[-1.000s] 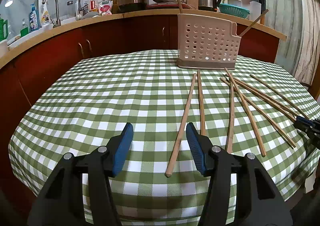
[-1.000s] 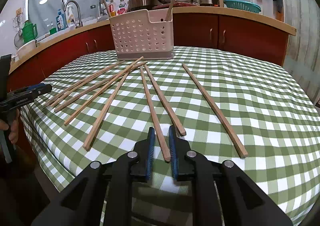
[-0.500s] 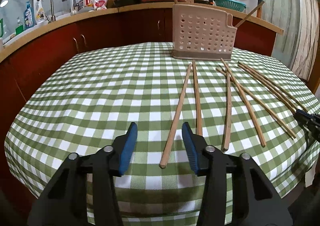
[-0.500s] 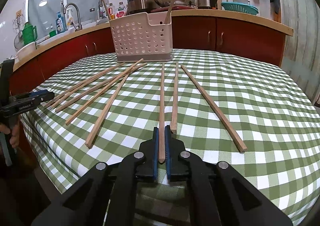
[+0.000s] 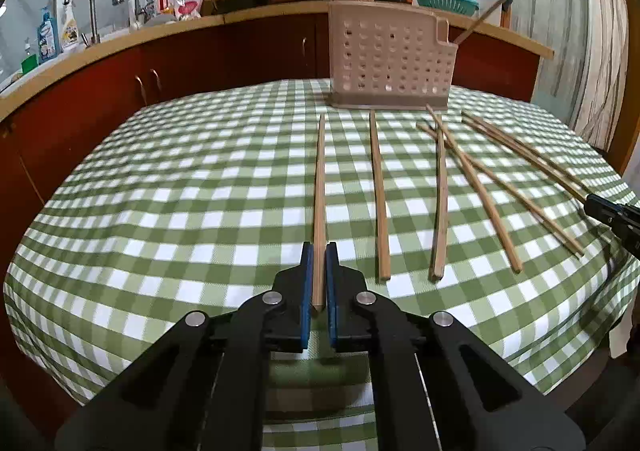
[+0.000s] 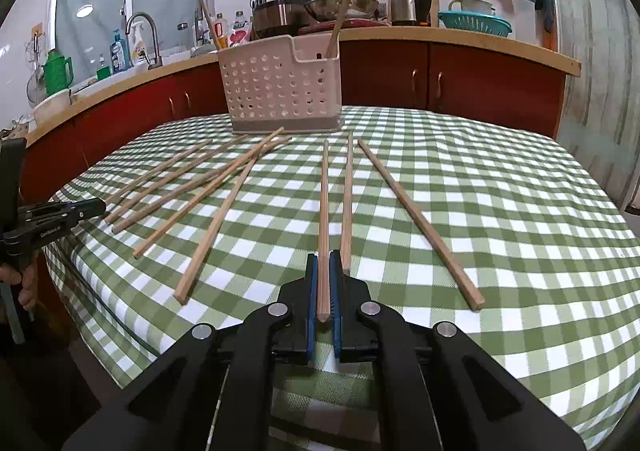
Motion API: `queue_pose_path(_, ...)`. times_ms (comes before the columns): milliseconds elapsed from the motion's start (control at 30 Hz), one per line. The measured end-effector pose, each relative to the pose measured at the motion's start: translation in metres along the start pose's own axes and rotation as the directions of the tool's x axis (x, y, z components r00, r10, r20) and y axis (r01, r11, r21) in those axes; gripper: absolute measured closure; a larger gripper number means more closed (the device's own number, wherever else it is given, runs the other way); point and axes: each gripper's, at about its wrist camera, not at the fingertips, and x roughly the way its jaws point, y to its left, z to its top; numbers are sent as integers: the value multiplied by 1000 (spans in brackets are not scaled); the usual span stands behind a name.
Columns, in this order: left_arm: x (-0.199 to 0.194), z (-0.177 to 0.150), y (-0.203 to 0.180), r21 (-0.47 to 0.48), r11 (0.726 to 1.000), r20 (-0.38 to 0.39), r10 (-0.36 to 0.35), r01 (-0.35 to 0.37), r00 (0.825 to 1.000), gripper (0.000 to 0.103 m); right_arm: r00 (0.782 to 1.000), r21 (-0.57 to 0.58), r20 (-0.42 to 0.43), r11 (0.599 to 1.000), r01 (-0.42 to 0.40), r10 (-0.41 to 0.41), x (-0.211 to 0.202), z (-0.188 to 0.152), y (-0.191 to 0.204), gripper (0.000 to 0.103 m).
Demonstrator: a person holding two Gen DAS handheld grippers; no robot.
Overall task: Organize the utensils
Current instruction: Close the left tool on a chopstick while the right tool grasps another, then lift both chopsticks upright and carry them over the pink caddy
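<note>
Several wooden chopsticks lie on the green checked tablecloth (image 5: 200, 191) in front of a beige perforated utensil basket (image 5: 390, 59) that holds two upright sticks. My left gripper (image 5: 319, 251) is closing tight on the near end of the leftmost chopstick (image 5: 319, 191), blue pads pressing it. In the right wrist view, my right gripper (image 6: 323, 259) is shut on the near end of another chopstick (image 6: 323, 203), which points at the basket (image 6: 282, 87). Both held sticks look level with the cloth. The other gripper shows at each view's edge (image 5: 612, 211) (image 6: 60, 213).
Loose chopsticks (image 5: 440, 191) (image 6: 416, 223) lie on either side of the held ones, some crossing. A red cabinet with a wooden counter (image 6: 460, 47) curves behind the table, carrying a kettle, pots, a sink tap and bottles. A person's hand (image 6: 24, 283) grips the left tool.
The left gripper's jaws went from wide apart to shut on the leftmost chopstick, which swung to point straight ahead. The right gripper closed on its chopstick, which also straightened.
</note>
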Motion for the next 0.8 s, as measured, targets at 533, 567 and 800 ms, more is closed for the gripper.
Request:
queue_pose_path(533,-46,29,-1,-6,998,185,67,-67,980,96,990,-24,137,999,24,-21,-42,37,12,97)
queue_pose_path(567,-51,32,0,-12,997,202,74,-74,977,96,989,-25,147,999,26,-22,-45,40,12,97)
queue_pose_path(800,-76,49,6,-43,994,279,109,-101,954,96,979,-18,204,999,28,-24,-63,59,18,97)
